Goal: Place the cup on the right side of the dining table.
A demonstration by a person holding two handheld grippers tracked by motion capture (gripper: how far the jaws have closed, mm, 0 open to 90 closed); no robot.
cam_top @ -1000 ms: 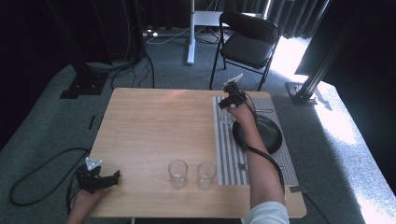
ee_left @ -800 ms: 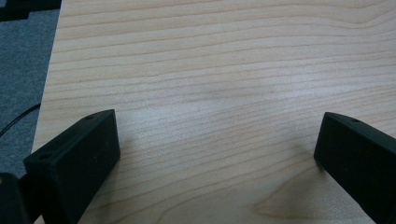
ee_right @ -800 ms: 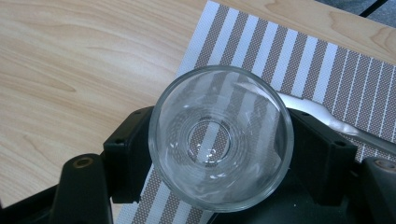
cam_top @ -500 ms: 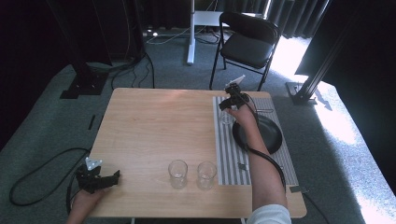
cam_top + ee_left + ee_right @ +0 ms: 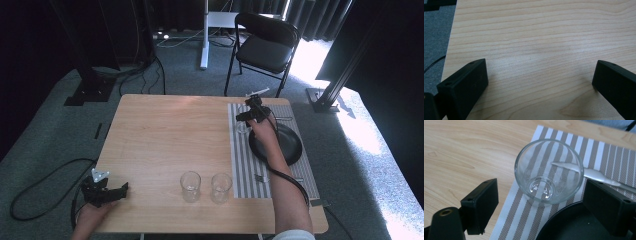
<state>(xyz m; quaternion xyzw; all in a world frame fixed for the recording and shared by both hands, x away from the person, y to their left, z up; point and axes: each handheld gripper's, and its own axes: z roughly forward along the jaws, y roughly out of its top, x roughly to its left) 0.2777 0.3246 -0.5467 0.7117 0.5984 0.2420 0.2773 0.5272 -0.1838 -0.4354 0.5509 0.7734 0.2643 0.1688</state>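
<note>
My left tongs [image 5: 120,189] sit apart over bare counter [image 5: 170,140]. My right tongs [image 5: 541,202] have just been opening around the glass [image 5: 548,170] on the striped mat [image 5: 599,152]; withdrawing carelessly could knock it over.

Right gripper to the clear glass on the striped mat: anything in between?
Nothing visible. The right gripper has just been opening its jaws; the small clear glass tumbler stands upright on the grey-and-white striped placemat just beyond them, untouched. The black round plate lies beside it.
</note>
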